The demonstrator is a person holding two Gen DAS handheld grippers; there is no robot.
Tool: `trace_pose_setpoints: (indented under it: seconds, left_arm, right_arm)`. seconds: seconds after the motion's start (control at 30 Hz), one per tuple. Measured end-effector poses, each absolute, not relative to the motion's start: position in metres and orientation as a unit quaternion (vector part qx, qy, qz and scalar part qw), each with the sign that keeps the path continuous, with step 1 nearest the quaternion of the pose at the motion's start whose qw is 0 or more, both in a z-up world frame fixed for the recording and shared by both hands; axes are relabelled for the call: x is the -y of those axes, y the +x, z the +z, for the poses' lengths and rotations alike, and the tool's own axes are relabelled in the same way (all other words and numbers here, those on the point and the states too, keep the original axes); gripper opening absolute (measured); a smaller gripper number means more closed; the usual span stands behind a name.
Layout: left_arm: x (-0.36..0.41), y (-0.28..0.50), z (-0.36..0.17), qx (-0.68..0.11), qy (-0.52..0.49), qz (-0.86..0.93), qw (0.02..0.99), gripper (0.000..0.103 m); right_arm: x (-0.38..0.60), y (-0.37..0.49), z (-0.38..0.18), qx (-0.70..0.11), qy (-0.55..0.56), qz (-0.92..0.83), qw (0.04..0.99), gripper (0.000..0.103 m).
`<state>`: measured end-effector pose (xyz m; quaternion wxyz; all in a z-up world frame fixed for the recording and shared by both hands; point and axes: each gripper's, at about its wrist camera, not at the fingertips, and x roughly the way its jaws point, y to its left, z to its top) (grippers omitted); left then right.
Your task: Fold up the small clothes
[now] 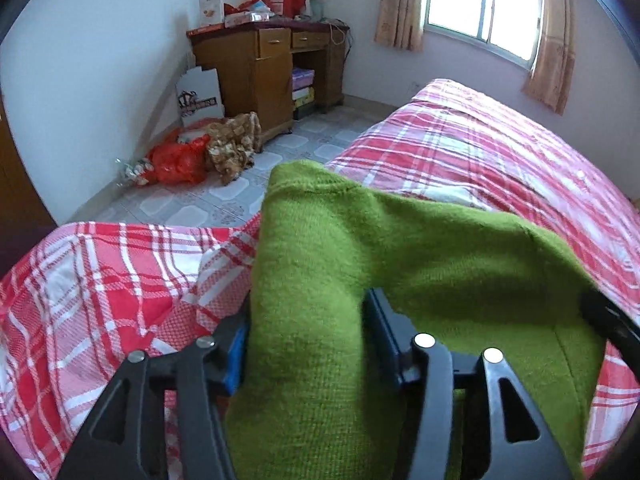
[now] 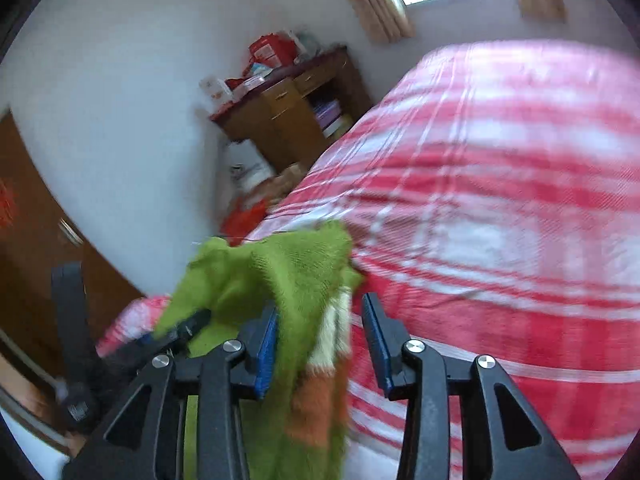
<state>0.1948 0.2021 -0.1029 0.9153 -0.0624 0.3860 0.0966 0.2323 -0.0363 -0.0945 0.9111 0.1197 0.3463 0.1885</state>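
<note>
A green knitted garment (image 1: 320, 280) with cream and orange stripes hangs over a bed with a red and white plaid cover (image 1: 500, 152). In the left wrist view my left gripper (image 1: 308, 340) has its jaws wide apart with a thick fold of the garment between them. In the right wrist view my right gripper (image 2: 320, 340) also stands wide, and the garment (image 2: 288, 264) drapes over its left finger (image 2: 264, 344) and hangs in the gap. The left gripper also shows in the right wrist view (image 2: 188, 324), at the garment's left edge. The right wrist view is blurred.
A wooden desk (image 1: 264, 68) with boxes on top stands in the far corner. A red bag (image 1: 176, 160) and a brown cloth (image 1: 232, 144) lie on the tiled floor beside it. A curtained window (image 1: 480, 4) is at the far right. A brown door (image 2: 24, 216) is at the left.
</note>
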Motion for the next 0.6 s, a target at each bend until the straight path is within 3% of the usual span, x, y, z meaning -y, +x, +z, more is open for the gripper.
trace_pose_setpoints:
  seconds: [0.07,0.2,0.23,0.27,0.33,0.5,0.6]
  left_arm:
    - [-0.2,0.194,-0.103,-0.384,-0.052,0.106,0.916,0.058]
    - [-0.203,0.194,-0.103,-0.384,-0.056,0.11,0.915,0.063]
    - [-0.204,0.194,-0.103,-0.384,-0.06,0.112,0.914,0.064]
    - [-0.204,0.194,-0.103,-0.384,-0.063,0.113,0.914,0.066]
    - [-0.206,0.191,-0.103,-0.38,-0.069,0.11,0.916,0.067]
    - [-0.203,0.18,-0.101,-0.373,-0.07,0.099,0.92,0.067]
    - [-0.196,0.167,-0.096,-0.373,-0.056,0.097,0.921,0.067]
  right_arm:
    - [0.023,0.201,-0.076,-0.305,0.05,0.155,0.938,0.04]
    - [0.015,0.151,-0.057,-0.268,0.021,0.181,0.946,0.04]
    - [0.008,0.143,-0.059,-0.276,0.017,0.196,0.941,0.033]
    - [0.003,0.138,-0.062,-0.284,0.015,0.208,0.936,0.014]
    - [-0.011,0.132,-0.073,-0.306,-0.004,0.233,0.923,0.002]
    - [-0.019,0.148,-0.106,-0.354,-0.031,0.179,0.917,0.0]
    - [-0.03,0.156,-0.109,-0.345,-0.067,0.157,0.923,0.0]
